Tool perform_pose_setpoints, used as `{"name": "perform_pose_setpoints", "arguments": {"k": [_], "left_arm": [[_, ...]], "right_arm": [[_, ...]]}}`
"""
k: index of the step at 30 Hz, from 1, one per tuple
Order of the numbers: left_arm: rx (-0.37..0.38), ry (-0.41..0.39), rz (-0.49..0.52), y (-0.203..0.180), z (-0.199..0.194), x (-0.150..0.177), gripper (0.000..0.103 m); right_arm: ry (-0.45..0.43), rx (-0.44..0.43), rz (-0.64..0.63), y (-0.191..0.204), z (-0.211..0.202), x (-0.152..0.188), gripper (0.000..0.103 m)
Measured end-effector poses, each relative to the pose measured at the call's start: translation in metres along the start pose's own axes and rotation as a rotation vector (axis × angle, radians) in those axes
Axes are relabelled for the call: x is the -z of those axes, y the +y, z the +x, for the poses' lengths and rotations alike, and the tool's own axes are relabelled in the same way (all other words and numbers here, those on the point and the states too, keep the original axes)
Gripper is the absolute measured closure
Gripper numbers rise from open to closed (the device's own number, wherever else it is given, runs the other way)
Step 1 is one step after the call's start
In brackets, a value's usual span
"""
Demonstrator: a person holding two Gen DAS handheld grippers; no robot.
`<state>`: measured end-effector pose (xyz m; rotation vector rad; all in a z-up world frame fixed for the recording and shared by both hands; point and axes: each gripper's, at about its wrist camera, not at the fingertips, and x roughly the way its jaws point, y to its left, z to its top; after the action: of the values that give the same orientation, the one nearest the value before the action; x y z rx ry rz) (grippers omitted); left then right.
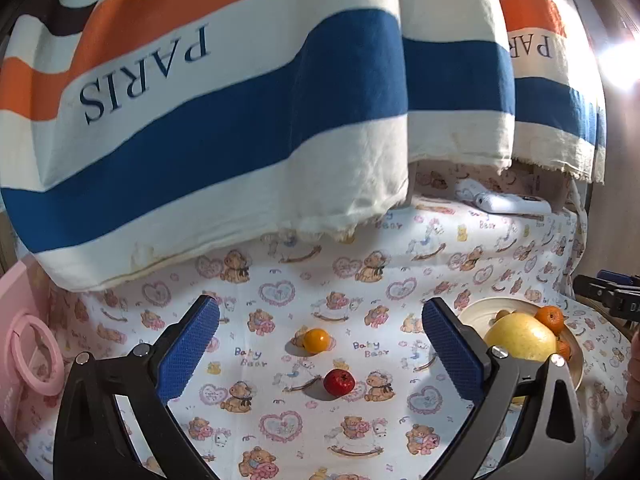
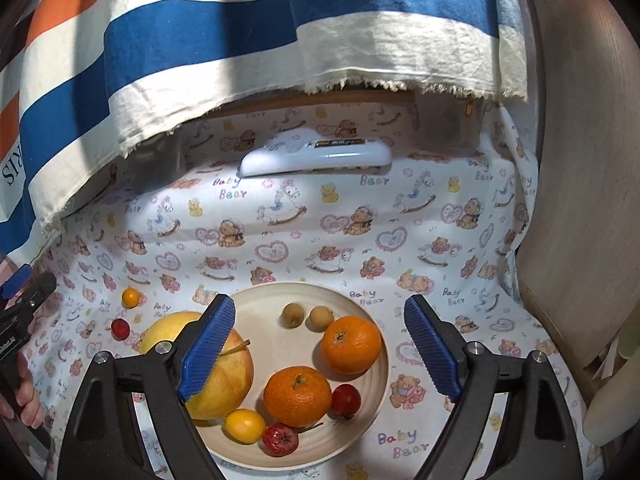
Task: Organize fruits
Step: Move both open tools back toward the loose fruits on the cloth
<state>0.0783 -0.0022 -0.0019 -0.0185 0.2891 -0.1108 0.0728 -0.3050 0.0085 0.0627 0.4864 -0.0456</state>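
Observation:
A cream plate [image 2: 360, 304] on the bear-print cloth holds a big yellow pear [image 2: 228, 384], two oranges [image 2: 351, 344] [image 2: 298, 396], two small tan fruits [image 2: 293, 314], a small yellow fruit [image 2: 245, 425] and two small red fruits [image 2: 280, 439]. On the cloth left of the plate lie a small orange-yellow fruit [image 1: 316, 339] [image 2: 130, 297] and a small red fruit [image 1: 339, 381] [image 2: 120, 328]. My left gripper [image 1: 320, 360] is open, hovering over these two loose fruits. My right gripper [image 2: 320, 352] is open and empty above the plate [image 1: 480, 308].
A striped PARIS cloth [image 1: 240, 120] hangs over the back of the table. A white remote-like device [image 2: 316, 156] lies at the back. A pink box with a ring [image 1: 24, 340] stands at the far left. A wooden chair [image 2: 580, 200] is at the right.

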Motion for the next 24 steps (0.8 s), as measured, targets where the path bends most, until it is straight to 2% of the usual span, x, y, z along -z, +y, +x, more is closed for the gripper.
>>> {"name": "perform_pose_setpoints", "arguments": {"k": [9,14,17,19,20,24], "left_arm": [[-0.010,0.035,-0.015,0.005,0.005,0.000,0.002],[-0.023,0.070,-0.099,0.027,0.013,-0.001,0.002],[-0.029,0.112,-0.162,0.043,0.025,0.004,0.002],[-0.006,0.143,-0.187,0.050,0.033,0.008,0.002],[0.006,0.158,-0.193,0.052,0.036,0.010,0.005],[0.102,0.255,-0.199,0.048,0.052,0.017,0.025]], "right_arm": [[-0.014,-0.019,0.004,0.001,-0.006,-0.002,0.015],[-0.027,0.009,-0.002,0.011,-0.010,-0.010,0.015],[-0.002,-0.024,0.016,0.018,-0.013,-0.019,0.015],[0.008,-0.045,0.009,0.027,-0.015,-0.023,0.015],[0.006,-0.045,0.003,0.031,-0.016,-0.025,0.015],[-0.007,-0.054,-0.024,0.053,-0.019,-0.031,0.015]]}}
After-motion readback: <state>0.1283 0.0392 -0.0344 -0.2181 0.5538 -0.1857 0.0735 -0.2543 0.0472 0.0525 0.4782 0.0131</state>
